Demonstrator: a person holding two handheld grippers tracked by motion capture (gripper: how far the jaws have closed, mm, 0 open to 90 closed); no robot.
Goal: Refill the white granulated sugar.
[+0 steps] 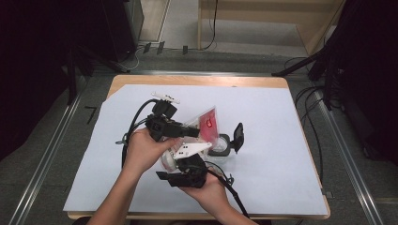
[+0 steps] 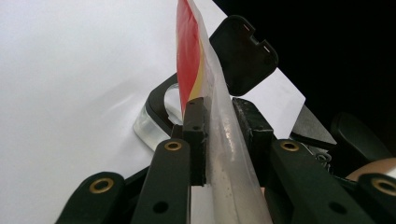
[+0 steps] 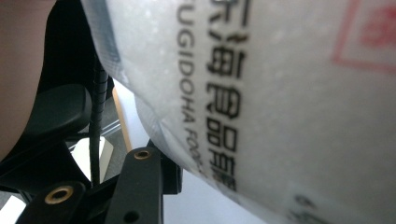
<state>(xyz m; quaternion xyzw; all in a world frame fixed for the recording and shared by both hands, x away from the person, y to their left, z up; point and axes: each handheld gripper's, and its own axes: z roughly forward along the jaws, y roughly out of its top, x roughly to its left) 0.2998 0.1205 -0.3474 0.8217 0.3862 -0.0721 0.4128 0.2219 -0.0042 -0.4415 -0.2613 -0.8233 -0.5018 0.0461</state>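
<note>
Both grippers on the bag (image 1: 205, 123) above the jar (image 1: 220, 145): left gripper (image 2: 219, 116) clamped on its edge, right gripper (image 1: 184, 165) grip unclear. Keep bag mouth over jar opening, tilt slowly

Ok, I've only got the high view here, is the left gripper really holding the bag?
Observer: Yes. In the left gripper view, the left gripper has the edge of the bag clamped between its jaws.
Operator: What's past the bag?
Observer: A clear jar on the table, with its black lid flipped open and standing up behind it.
Operator: And the right gripper?
Observer: In the right gripper view, the bag's white side with black print lies close over one jaw of the right gripper. I can't tell whether it grips.
</note>
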